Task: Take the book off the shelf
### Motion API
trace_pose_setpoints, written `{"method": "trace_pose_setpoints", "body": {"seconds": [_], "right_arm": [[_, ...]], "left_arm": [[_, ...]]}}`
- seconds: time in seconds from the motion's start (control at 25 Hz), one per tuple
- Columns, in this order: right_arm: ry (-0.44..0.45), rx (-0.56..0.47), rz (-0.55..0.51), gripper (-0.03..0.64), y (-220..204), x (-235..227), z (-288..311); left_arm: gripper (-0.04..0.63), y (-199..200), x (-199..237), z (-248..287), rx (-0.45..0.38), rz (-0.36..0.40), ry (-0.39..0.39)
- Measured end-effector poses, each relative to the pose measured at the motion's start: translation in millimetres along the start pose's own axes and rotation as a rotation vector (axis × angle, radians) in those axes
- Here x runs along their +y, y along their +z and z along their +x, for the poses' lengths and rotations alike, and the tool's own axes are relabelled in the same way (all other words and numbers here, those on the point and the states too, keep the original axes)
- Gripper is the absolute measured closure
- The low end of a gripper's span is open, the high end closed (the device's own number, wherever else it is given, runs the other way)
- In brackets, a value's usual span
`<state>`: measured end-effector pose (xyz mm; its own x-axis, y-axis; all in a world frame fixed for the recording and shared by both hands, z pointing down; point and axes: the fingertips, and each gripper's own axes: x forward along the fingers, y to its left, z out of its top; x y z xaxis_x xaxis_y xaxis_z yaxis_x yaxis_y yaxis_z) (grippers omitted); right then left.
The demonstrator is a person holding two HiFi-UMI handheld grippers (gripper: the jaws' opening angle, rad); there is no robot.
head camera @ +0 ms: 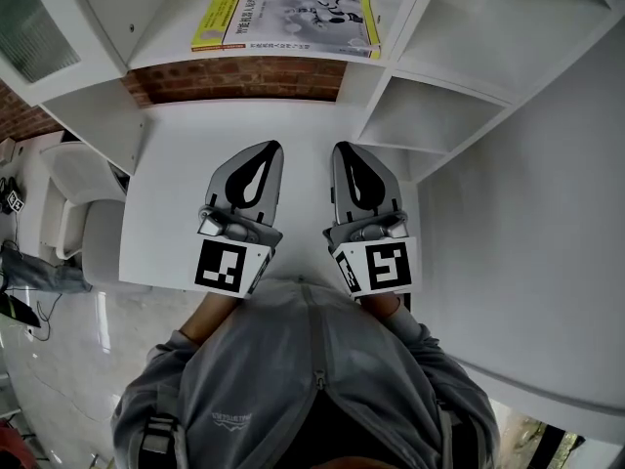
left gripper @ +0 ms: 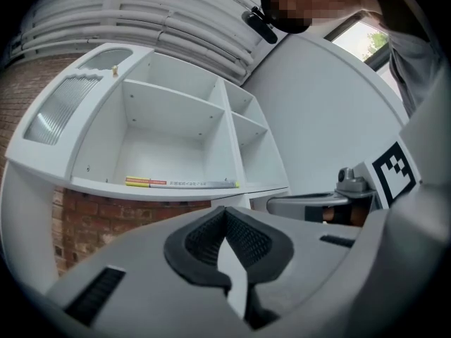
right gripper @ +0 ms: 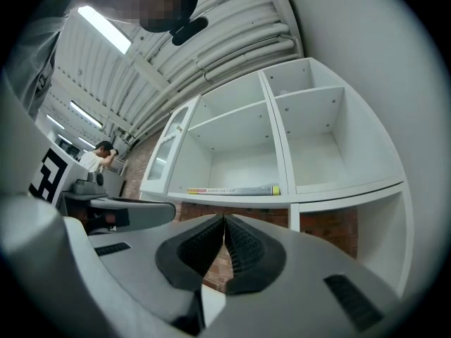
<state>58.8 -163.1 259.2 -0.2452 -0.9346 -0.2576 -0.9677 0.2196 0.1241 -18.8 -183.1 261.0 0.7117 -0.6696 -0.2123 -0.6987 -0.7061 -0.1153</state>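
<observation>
Book (head camera: 285,16): thin, lying flat with its cover up on the white shelf (head camera: 166,55), ahead of and above both tongs and well apart from them. The cover is pale grey with yellow bands at both ends, and the spine is grey. Left tongs (head camera: 266,154) and right tongs (head camera: 344,154): jaws together, nothing between.

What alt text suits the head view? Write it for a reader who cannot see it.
Seen from above, a person in a grey jacket holds the left tongs and right tongs, both shut and empty, side by side over a white desk. They point toward a book lying flat on the white shelf, well short of it.
</observation>
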Motion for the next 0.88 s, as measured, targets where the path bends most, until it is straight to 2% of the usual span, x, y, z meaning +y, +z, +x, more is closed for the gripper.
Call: {"method": "trace_pose_setpoints", "body": {"seconds": [0.2,0.52,0.6,0.72,0.88], "right_arm": [[-0.015,-0.007,-0.023,0.589,3,-4,11],[-0.013,-0.042,-0.132,0.588,25,-13,34],[-0.011,-0.051,-0.164,0.588,32,-15,39],[-0.013,-0.059,-0.220,0.588,41,-16,48],[-0.020,-0.061,-0.261,0.588,54,-15,60]], "left_arm": [[0.588,6,7,10,-0.028,0.011,-0.022],[0.588,22,20,25,-0.063,0.130,-0.036],[0.588,26,23,28,-0.052,0.207,-0.045],[0.588,32,30,32,-0.010,0.365,-0.044],[0.588,45,40,40,-0.018,0.455,-0.014]]}}
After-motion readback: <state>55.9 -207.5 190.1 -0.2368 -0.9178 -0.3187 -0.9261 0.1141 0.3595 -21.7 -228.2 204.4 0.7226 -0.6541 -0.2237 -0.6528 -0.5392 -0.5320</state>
